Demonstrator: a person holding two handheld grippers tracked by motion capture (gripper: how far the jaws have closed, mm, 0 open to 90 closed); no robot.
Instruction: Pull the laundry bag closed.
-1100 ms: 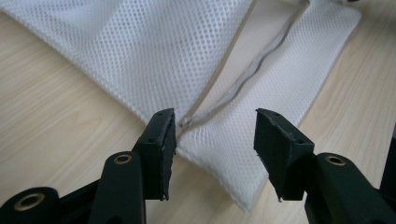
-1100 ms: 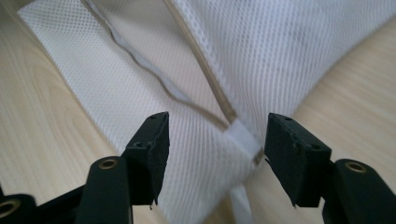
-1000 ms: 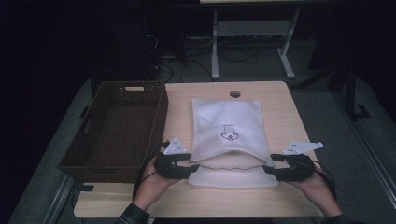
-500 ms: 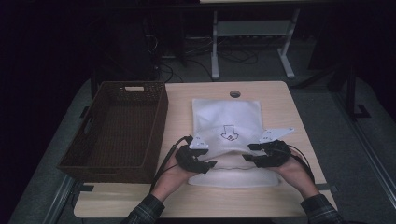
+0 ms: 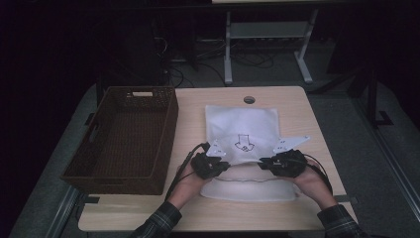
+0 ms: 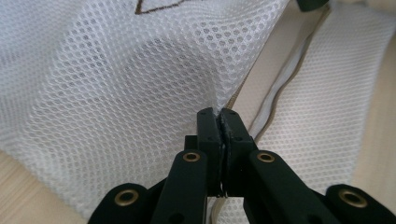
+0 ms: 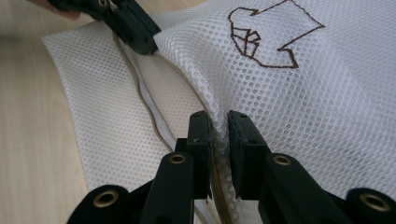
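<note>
A white mesh bag (image 5: 242, 131) with a brown stitched arrow (image 7: 271, 42) lies flat on the table, its open end toward me. My left gripper (image 5: 228, 166) is shut on the upper layer's rim (image 6: 212, 100) at the opening's left side, its jaws having just closed on the mesh. My right gripper (image 5: 261, 162) has just been closing on the same rim at the right side, and the mesh fold (image 7: 217, 109) sits pinched between its pads. The left gripper (image 7: 135, 30) also appears far off in the right gripper view. The lower layer (image 5: 247, 188) stays on the table.
A brown wicker basket (image 5: 124, 134) stands at the table's left, close to my left hand. The wooden table (image 5: 307, 114) has a round cable hole (image 5: 249, 99) at the back. Dark floor, cables and a metal stand lie beyond.
Both hands have moved inward from the bag's side edges to its front opening. Both pairs of jaws have closed onto the upper mesh layer.
</note>
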